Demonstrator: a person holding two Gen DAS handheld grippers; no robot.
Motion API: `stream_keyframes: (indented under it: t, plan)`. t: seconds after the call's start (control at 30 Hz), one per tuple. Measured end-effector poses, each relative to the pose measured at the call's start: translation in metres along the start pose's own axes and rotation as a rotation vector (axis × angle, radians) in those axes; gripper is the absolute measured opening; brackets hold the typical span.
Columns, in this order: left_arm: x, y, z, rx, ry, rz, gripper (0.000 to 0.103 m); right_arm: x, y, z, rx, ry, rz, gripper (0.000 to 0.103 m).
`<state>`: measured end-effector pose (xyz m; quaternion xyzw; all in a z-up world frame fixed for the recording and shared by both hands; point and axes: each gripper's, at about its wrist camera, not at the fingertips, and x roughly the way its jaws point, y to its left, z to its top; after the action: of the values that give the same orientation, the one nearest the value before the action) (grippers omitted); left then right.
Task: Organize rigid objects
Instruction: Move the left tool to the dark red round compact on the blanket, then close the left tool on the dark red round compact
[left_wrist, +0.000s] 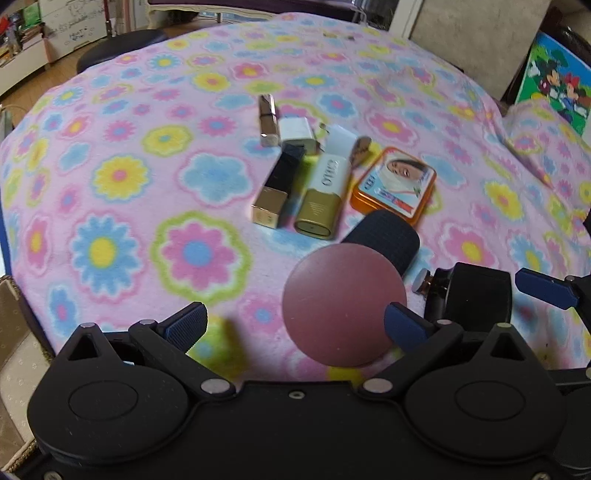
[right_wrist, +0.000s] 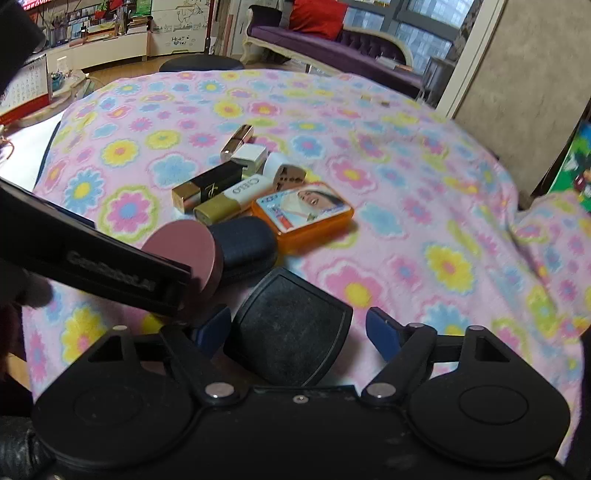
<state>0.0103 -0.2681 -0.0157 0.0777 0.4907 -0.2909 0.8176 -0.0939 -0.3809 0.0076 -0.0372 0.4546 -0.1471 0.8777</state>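
Pink fleece with big blue, yellow and pink flowers covers the tabletop (left_wrist: 122, 206). A little bunch of things lies near the middle of it.

At the far end is a small rose-gold tube (left_wrist: 267, 120) next to a white plug (left_wrist: 297, 132). Closer in are a black and gold lipstick (left_wrist: 275, 188) and a white and gold tube (left_wrist: 325, 192), side by side. An orange tin (left_wrist: 393, 184) with a picture on its lid lies just to the right of them. A dark pouch (left_wrist: 388, 240) with a grid pattern lies in front of the tin.

The left hand-held gripper (left_wrist: 295, 325) has its two blue fingers far apart. A round pink compact (left_wrist: 343, 306) is near the right finger, in front of the dark pouch. The finger hides part of its edge, so I cannot tell if they touch. Nothing is squeezed.

The right hand-held gripper (right_wrist: 299, 332) is just beside the left one. A black compact (right_wrist: 291, 328) with rounded corners lies on the fleece between its blue fingers. The left finger is very close to the compact's edge. The right finger has a clear gap beside it. So the compact is not gripped.

In the right wrist view, the black arm of the left hand-held gripper comes in from the left, up against the pink compact.
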Motion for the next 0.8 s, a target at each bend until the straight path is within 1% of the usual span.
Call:
stream_keyframes:
  t: [0.17, 0.3, 0.4, 0.47, 0.53, 0.7, 0.8]
  plan:
    - [0.006, -0.010, -0.002, 0.053, 0.006, 0.002, 0.100, 0.015, -0.016, -0.004, 0.070, 0.042, 0.068, 0.094]
    - [0.017, -0.010, -0.001, 0.047, 0.035, -0.037, 0.101, 0.031, -0.022, -0.011, 0.137, 0.083, 0.108, 0.094]
    - [0.020, -0.008, -0.004, 0.025, 0.037, -0.052, 0.101, 0.033, -0.019, -0.012, 0.128, 0.070, 0.096, 0.095]
    - [0.015, -0.006, -0.006, 0.023, 0.015, -0.043, 0.100, 0.031, -0.018, -0.011, 0.125, 0.064, 0.088, 0.095]
    - [0.010, -0.004, -0.007, 0.019, -0.011, -0.012, 0.101, 0.030, -0.022, -0.009, 0.141, 0.052, 0.080, 0.095]
    - [0.000, 0.015, -0.005, -0.052, -0.053, 0.054, 0.100, 0.027, -0.038, -0.004, 0.215, 0.059, 0.077, 0.094]
    - [-0.003, 0.021, -0.005, -0.068, -0.060, 0.053, 0.099, 0.027, -0.043, -0.005, 0.241, 0.066, 0.074, 0.094]
